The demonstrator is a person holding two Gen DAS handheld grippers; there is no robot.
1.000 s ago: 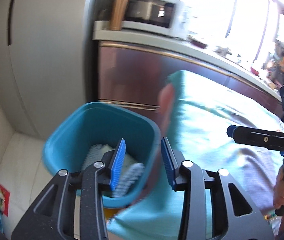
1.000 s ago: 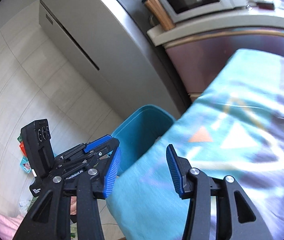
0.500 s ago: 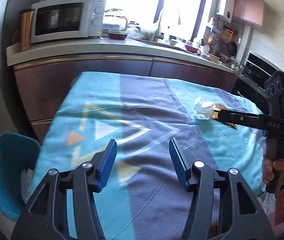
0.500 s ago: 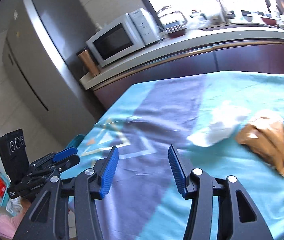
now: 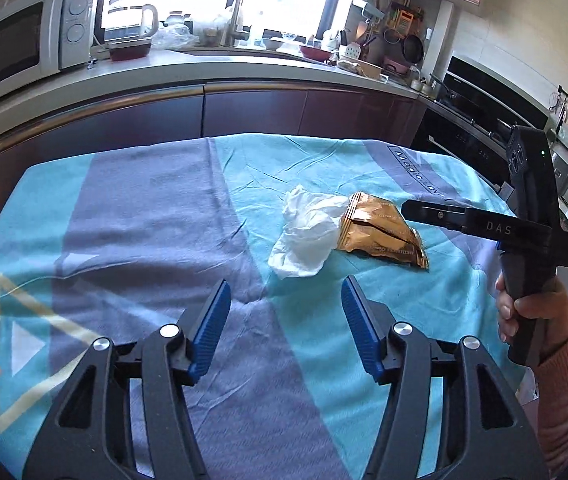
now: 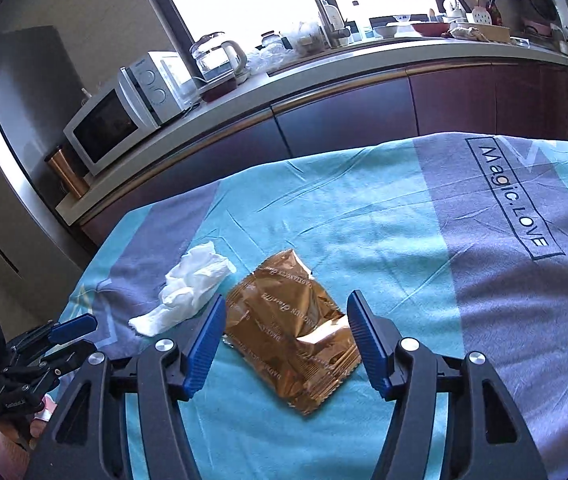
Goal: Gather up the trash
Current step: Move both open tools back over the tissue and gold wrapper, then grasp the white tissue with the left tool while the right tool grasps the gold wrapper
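Between the wide-open fingers of the right gripper (image 6: 285, 338) lies a gold wrapper (image 6: 289, 330), flat on the cloth (image 6: 383, 240); whether the pads touch it cannot be told. Just to the gripper's left, beside the wrapper, sits a crumpled white tissue (image 6: 188, 288). The left gripper (image 5: 284, 320) is also open and empty, above the cloth, with the tissue (image 5: 305, 236) just ahead of it and the wrapper (image 5: 379, 234) touching the tissue's right side. Beyond both runs a counter (image 6: 323, 68) with a microwave (image 6: 124, 116) and a kettle (image 6: 216, 58).
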